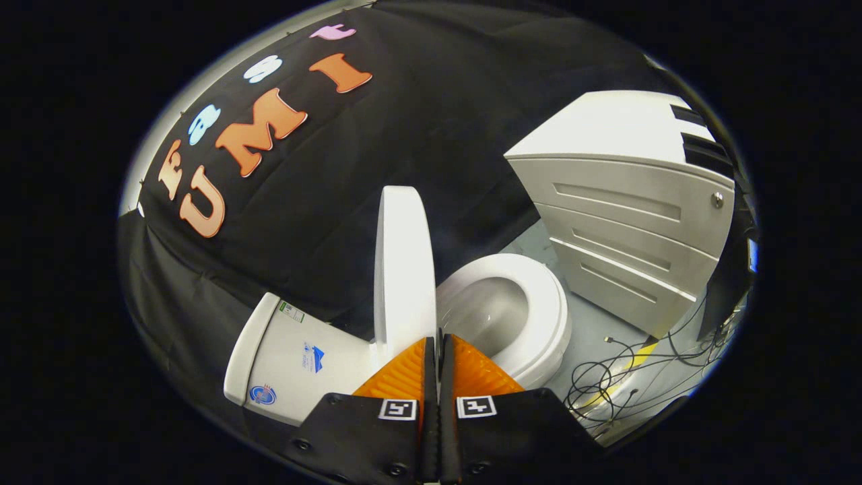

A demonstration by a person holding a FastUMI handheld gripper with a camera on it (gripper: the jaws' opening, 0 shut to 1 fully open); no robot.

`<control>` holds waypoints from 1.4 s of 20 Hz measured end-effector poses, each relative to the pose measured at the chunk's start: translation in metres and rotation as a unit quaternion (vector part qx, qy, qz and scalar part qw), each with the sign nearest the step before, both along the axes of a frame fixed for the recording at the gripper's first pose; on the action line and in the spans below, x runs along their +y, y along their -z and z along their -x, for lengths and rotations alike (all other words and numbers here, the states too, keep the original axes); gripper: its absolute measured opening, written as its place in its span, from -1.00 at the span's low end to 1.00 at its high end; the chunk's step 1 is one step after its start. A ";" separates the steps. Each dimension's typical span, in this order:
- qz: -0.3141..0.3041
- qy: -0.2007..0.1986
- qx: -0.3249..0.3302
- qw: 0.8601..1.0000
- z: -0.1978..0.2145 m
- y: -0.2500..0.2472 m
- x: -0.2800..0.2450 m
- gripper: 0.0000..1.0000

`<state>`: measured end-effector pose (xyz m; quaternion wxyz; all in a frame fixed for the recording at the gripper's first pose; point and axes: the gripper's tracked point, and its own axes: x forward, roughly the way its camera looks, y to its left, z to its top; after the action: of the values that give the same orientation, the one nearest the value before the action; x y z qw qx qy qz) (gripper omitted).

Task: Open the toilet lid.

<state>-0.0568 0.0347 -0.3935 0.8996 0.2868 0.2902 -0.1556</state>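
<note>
The white toilet lid (404,269) stands raised and upright, between the tank (283,357) and the open bowl with its seat (539,303). The inside of the bowl is in plain sight. My gripper (439,339) is shut, its two fingers pressed together with nothing visible between them. Their tips sit just in front of the lid's lower edge, on the bowl side. Whether the tips touch the lid, I cannot tell.
A white drawer cabinet (633,229) stands close beyond the bowl. Loose black cables (619,384) lie tangled on the grey floor (592,330) beside the toilet. Black cloth hangs behind the tank and lid.
</note>
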 end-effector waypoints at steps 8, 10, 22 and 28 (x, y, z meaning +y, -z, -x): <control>0.063 -0.040 -0.006 0.997 -0.009 -0.032 0.049 -0.84; 0.072 -0.051 -0.011 0.996 -0.013 -0.040 0.064 -0.84; 0.179 -0.152 -0.037 0.971 -0.024 -0.073 0.176 -0.84; 0.218 -0.208 -0.050 0.952 -0.021 -0.074 0.244 -0.84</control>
<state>-0.0355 0.2782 -0.3190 0.9662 0.0246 0.2565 -0.0103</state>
